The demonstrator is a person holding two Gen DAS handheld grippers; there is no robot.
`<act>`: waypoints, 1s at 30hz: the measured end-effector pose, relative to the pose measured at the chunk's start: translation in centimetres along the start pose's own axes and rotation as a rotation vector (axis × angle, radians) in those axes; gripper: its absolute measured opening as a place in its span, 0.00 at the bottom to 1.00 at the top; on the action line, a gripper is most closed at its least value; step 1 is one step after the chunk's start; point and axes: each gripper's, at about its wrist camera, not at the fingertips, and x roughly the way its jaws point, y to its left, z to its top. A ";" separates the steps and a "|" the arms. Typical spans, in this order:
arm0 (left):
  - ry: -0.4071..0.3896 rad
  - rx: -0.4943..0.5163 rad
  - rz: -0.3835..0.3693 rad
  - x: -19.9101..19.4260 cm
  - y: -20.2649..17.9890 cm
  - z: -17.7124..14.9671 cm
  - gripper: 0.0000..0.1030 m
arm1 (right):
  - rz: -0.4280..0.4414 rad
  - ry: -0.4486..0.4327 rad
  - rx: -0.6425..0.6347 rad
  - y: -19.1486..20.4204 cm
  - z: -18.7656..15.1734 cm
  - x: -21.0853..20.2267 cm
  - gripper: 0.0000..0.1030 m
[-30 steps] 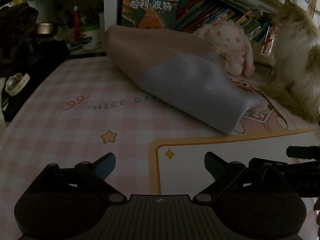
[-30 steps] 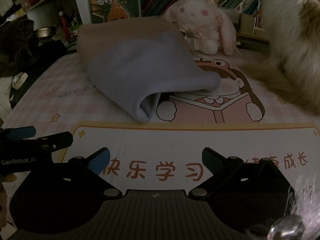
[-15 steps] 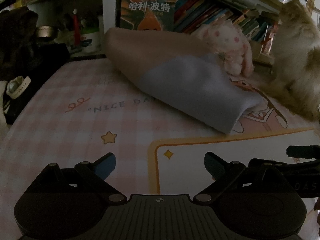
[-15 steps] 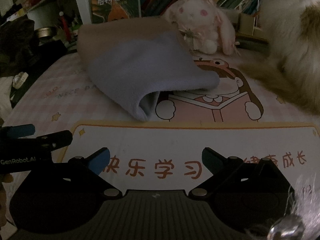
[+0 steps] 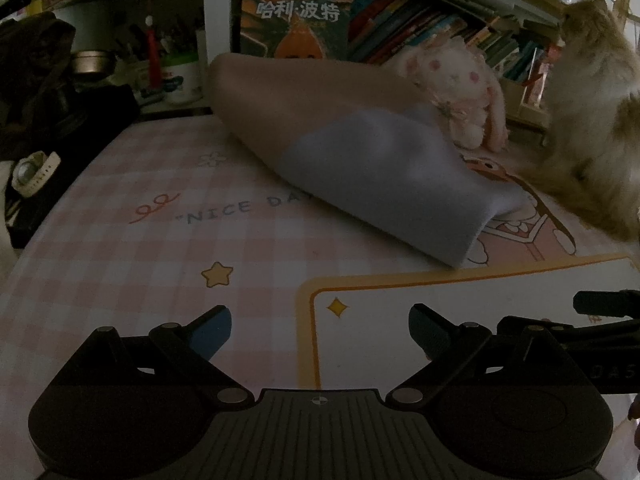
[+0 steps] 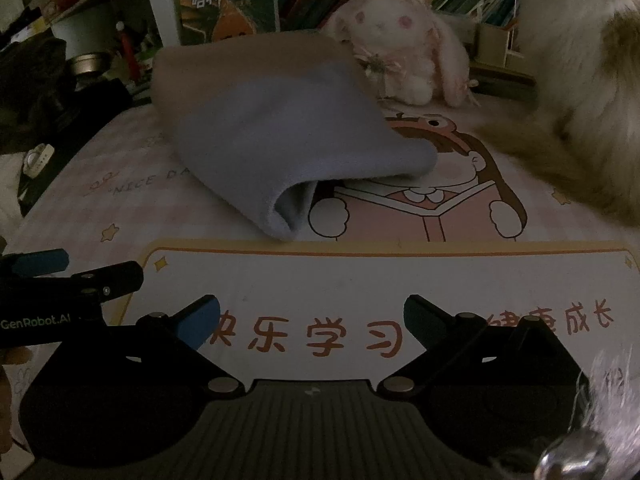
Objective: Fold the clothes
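At the centre of the frame the folded garment (image 6: 280, 136) lies on the desk (image 5: 120, 248) — barely changed from a second ago — both tongs, left (image 5: 320, 330) and right (image 6: 312, 320), gaping and empty, so folding looks done.

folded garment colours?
Folded garment: tan at the back, pale lavender-blue in front; clearest in right wrist view.

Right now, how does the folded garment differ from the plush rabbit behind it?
The folded garment lies flat, tan with a lavender part; the plush rabbit sits upright, white and pink. The garment looks smooth, the rabbit fluffy. The garment is nearer the grippers. Both rest on the checked mat.
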 end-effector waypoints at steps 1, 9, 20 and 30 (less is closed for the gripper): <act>0.000 0.000 0.000 0.0 0.1 0.0 0.94 | 0.000 0.001 0.000 0.0 0.0 0.0 0.96; 0.009 0.001 0.000 0.1 0.0 0.0 0.94 | -0.002 0.004 0.001 0.1 0.0 0.1 0.96; 0.014 0.004 -0.002 0.2 0.1 0.0 0.94 | -0.001 0.015 0.001 0.1 0.0 0.4 0.96; 0.018 0.015 -0.008 0.3 -0.1 -0.1 0.94 | -0.002 0.021 0.011 0.0 0.0 0.3 0.96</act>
